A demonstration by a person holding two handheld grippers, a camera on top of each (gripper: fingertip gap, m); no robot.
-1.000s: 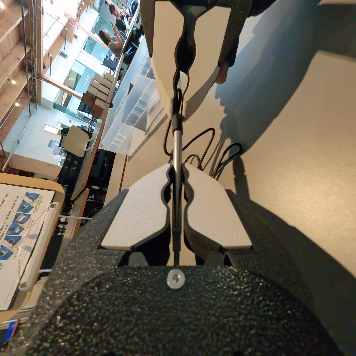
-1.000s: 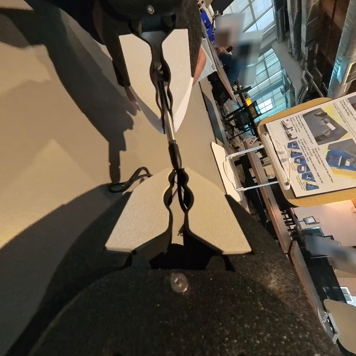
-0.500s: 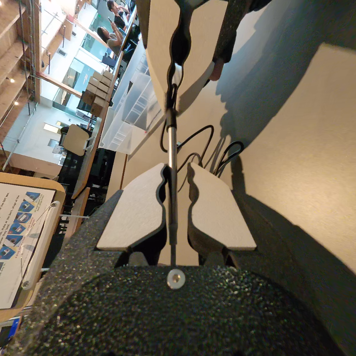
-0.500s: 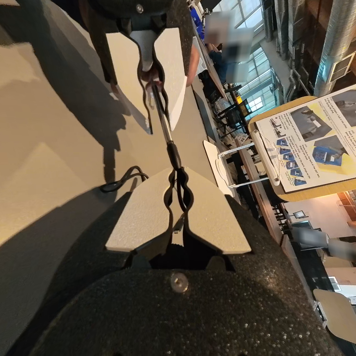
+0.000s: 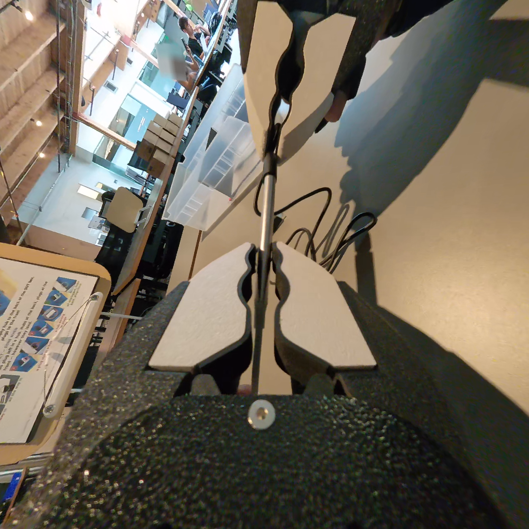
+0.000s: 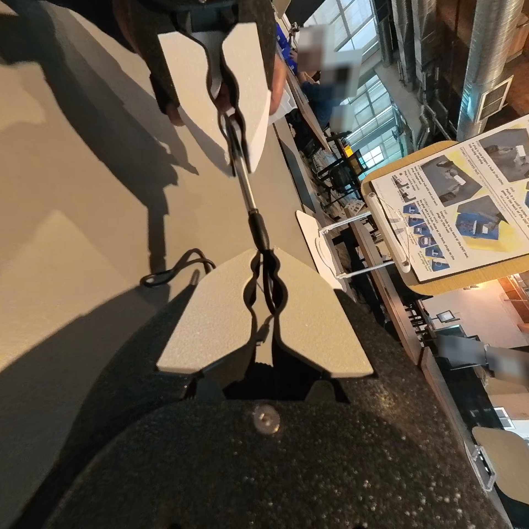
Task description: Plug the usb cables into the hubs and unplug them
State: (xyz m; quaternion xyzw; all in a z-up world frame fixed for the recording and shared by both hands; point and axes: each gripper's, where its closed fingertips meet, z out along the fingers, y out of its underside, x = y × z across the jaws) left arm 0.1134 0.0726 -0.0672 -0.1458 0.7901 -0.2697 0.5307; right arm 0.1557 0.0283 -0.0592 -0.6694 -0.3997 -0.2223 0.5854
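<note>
Hub and cable, held edge-on between my two grippers, above the table point(image 5: 458, 200).

My left gripper point(image 5: 262, 252) is clamped on the slim silver hub point(image 5: 267, 206); my right gripper point(image 6: 264, 252) pinches the black usb cable point(image 6: 259, 229) at its plug. Left view alone shows loose cable loops point(image 5: 343, 234) and clear bins point(image 5: 217, 171); right view alone shows the plug body.
</note>
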